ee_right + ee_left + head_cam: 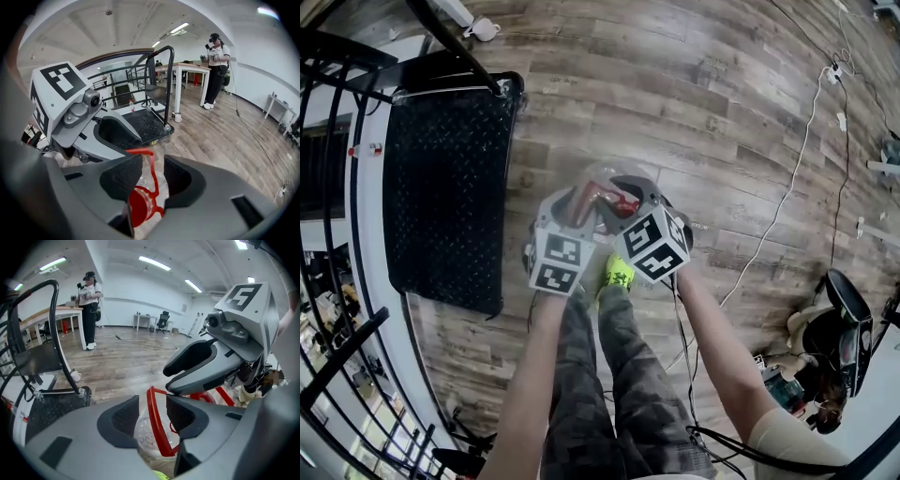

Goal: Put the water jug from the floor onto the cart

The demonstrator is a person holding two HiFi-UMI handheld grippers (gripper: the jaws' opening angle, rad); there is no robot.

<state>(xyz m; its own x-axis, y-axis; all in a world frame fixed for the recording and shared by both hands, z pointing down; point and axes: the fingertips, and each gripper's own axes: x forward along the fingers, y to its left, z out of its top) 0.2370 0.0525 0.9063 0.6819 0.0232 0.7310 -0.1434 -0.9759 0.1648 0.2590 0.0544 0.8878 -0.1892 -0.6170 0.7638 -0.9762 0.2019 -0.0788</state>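
Because both marker cubes [558, 261] sit over it in the head view, the clear, crinkled plastic water jug [617, 184] shows there only as a sliver on the wood-plank floor [722, 141]; its base is cut off in both gripper views; the left gripper [151, 411] stands released, ribbed dark pads apart, the jug's thin red strap handle [157, 423] unpinched between them; the right gripper [151, 176] is likewise unclenched around that handle, above the jug's round red cap [138, 206]; left of the jug, apart from it, lies the black diamond-textured flat cart [441, 187], its tubular push bar partly out of frame.
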